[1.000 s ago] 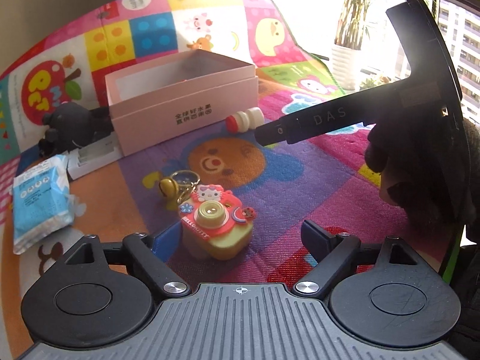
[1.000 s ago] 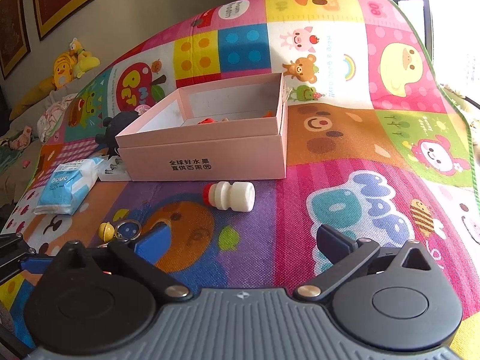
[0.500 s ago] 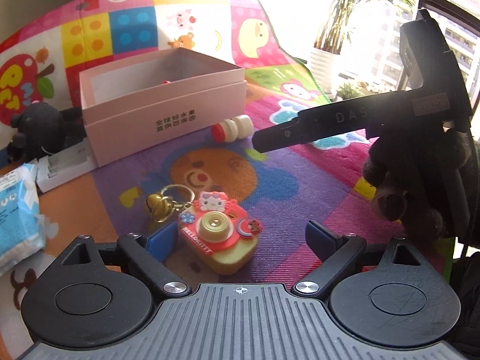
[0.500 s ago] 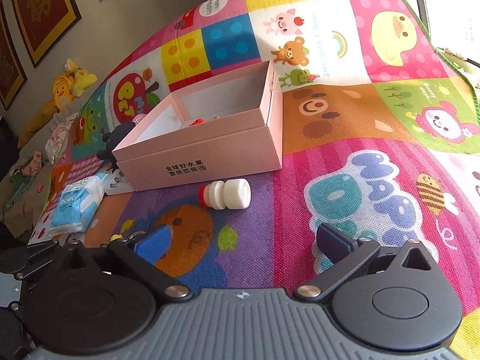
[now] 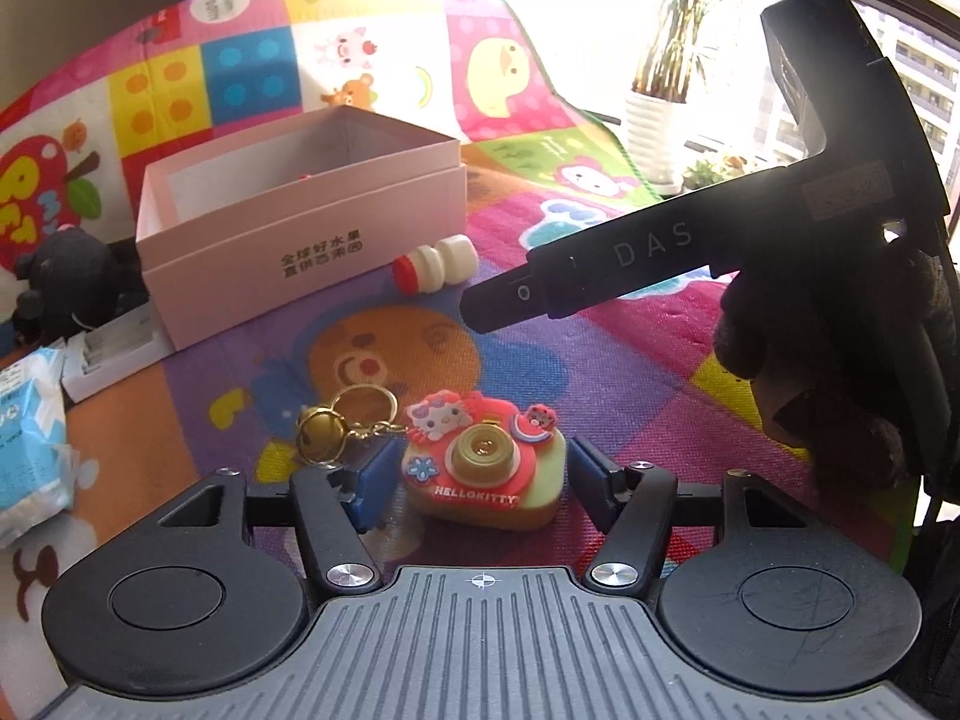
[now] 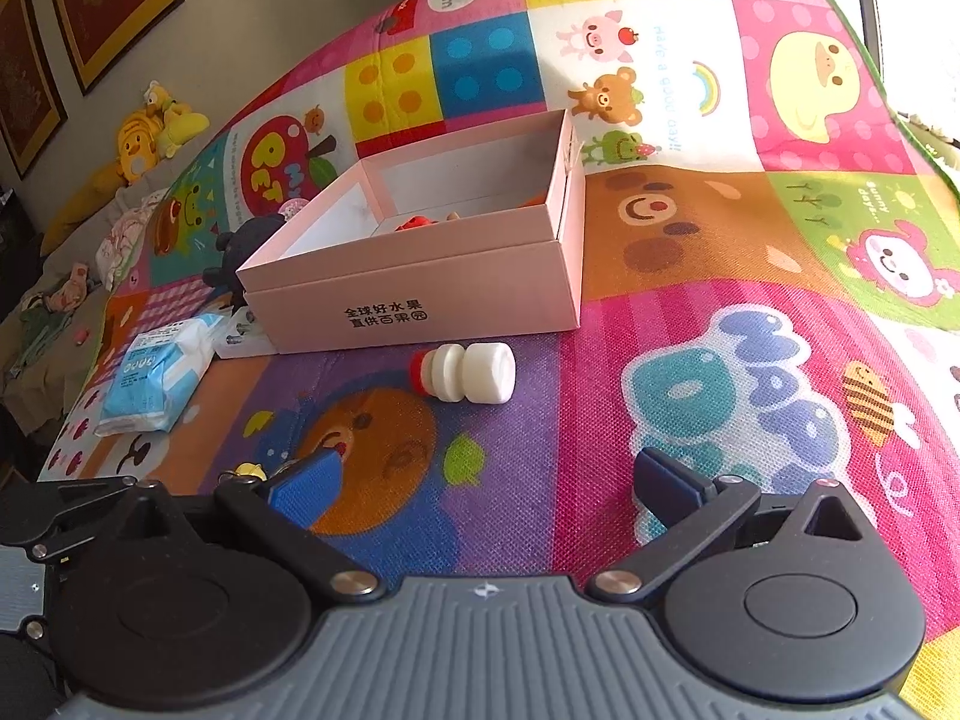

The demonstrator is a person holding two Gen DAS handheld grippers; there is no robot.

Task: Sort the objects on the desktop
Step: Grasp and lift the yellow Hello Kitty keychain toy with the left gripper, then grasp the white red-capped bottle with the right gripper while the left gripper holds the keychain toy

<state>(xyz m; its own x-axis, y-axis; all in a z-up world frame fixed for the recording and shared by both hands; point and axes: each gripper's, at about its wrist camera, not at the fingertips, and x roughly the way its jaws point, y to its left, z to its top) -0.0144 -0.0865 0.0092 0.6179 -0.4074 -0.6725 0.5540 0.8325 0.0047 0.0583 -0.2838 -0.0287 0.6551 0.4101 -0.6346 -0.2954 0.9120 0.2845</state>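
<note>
The left tool (image 5: 477, 483) stands wide, its blue pads flanking a small red-and-yellow rubbery toy camera keychain (image 5: 485, 468) that lies on the colourful cartoon play mat (image 5: 600, 360), near the view's lower centre. Neither pad appears to touch it yet, though the gaps are small. Its gold bell and ring (image 5: 336, 429) trail off to the left, just beside the left pad. The toy looks light and slightly soft, with a raised lens and bumpy decorations on top; the plain yellow side walls seem the best place to pinch, since they are flatter and less likely to slip. The loose chain will probably dangle and swing once lifted.

The right tool (image 6: 486, 483) is also wide and holds nothing, hovering above the mat. Farther off lies a white ribbed plastic bottle with a red cap (image 6: 465, 372) on its side, just before the open pink cardboard box (image 6: 420, 306), the likely destination.
</note>
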